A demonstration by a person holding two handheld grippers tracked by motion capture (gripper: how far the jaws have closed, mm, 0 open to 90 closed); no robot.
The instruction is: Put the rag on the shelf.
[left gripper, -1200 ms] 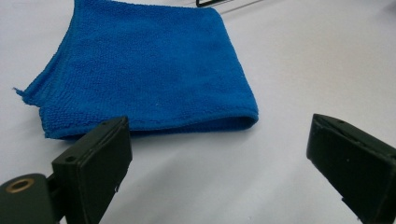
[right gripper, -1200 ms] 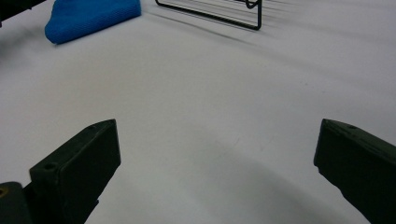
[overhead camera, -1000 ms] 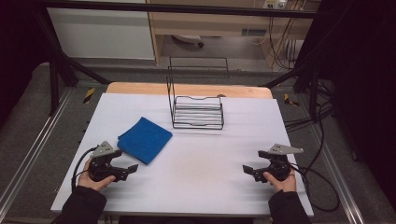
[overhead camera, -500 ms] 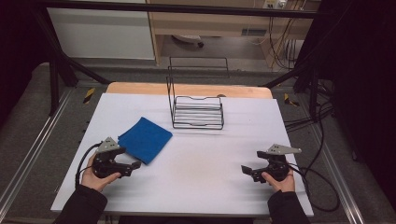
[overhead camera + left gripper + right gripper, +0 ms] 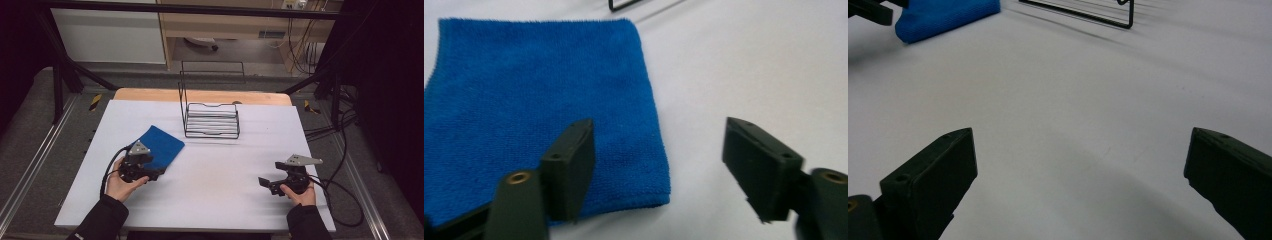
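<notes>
A folded blue cloth [image 5: 162,145] lies flat on the white table [image 5: 225,170], left of centre. My left gripper [image 5: 151,174] sits at the cloth's near edge. In the left gripper view the cloth [image 5: 534,100] has its near right corner between the jaws of the left gripper [image 5: 664,170]. One jaw is over the cloth and the other over bare table. These jaws have just been closing and do not press on the cloth. My right gripper [image 5: 265,181] rests at the near right, and its jaws [image 5: 1078,185] stand wide apart with nothing between them.
A black wire rack [image 5: 210,120] stands at the back centre of the table, just right of the cloth. A wooden strip [image 5: 200,95] edges the far side. Cables trail from both grippers, and a metal frame surrounds the table.
My left hand has moved forward and to the right, up to the blue cloth's near edge. Its jaws have narrowed. The right hand has stayed in place.
</notes>
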